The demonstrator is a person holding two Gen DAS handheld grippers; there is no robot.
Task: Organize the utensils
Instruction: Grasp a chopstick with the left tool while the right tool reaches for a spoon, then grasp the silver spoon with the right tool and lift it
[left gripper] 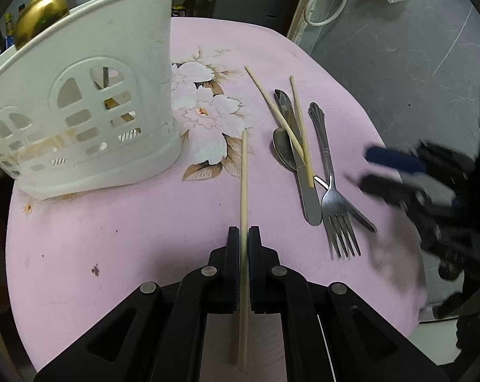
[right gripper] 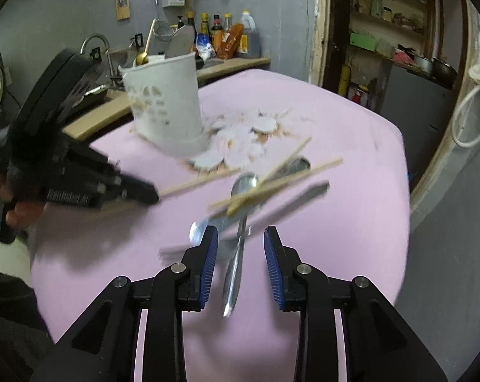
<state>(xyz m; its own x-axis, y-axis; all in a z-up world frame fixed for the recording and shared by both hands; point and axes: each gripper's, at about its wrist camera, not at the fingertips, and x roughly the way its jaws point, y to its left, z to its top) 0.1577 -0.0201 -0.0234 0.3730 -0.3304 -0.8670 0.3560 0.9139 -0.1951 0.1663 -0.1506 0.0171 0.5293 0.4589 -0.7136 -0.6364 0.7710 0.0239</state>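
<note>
Before you: a table under a pink floral cloth. On it stand a white slotted utensil holder at left and, well apart at right, crossed cutlery: two chopsticks, spoon, knives, fork.

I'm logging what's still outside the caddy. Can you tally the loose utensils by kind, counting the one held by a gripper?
Chopsticks: 3, one clamped in the left gripper, two lying on the pile
Table knives: 2
Spoons: 1
Forks: 1
Total: 7

The right gripper holds nothing.
</note>
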